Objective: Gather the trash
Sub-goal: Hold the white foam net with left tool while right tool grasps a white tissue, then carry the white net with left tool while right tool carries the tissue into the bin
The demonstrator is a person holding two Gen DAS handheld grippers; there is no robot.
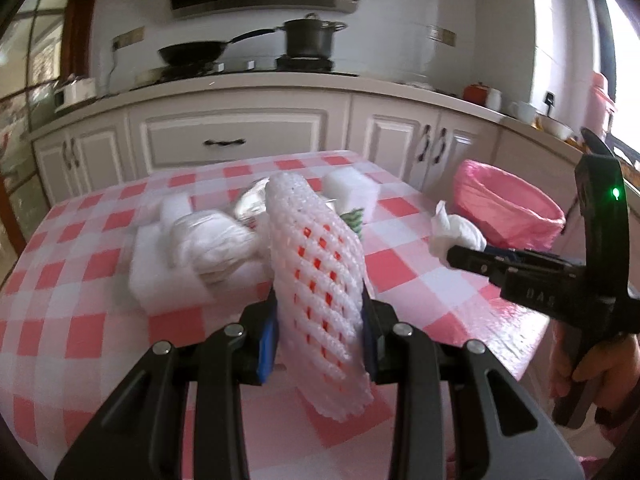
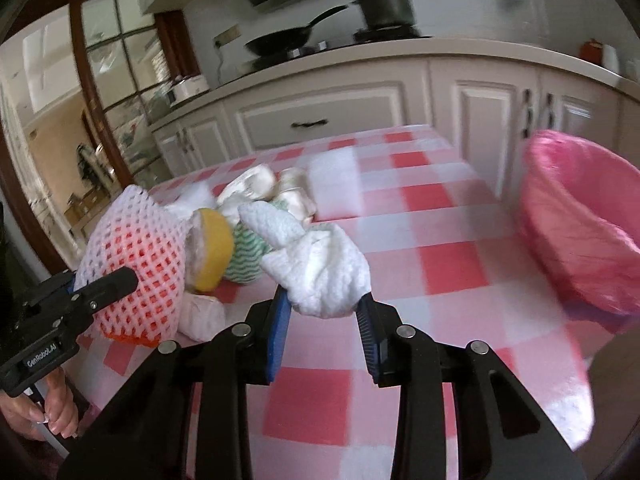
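In the left wrist view my left gripper (image 1: 320,328) is shut on a white foam fruit net (image 1: 316,264) with orange showing through its holes, held above the red-and-white checked table (image 1: 80,320). The right wrist view shows the same net (image 2: 136,264) and left gripper (image 2: 120,280) at far left. My right gripper (image 2: 324,308) is shut on a crumpled white tissue (image 2: 320,268), lifted off the cloth. From the left wrist view, the right gripper (image 1: 456,254) and tissue (image 1: 456,232) hang near the table's right edge. A pink-lined bin (image 2: 580,220) (image 1: 516,200) stands just beyond that edge.
A trash pile lies mid-table: a yellow piece (image 2: 212,248), a green-and-white wavy cloth (image 2: 244,264), crumpled white wrappers (image 2: 256,184), and white foam blocks (image 1: 168,272) (image 1: 348,188). Behind are white cabinets (image 1: 232,136) and a counter with a pan (image 1: 192,54) and pot (image 1: 308,38).
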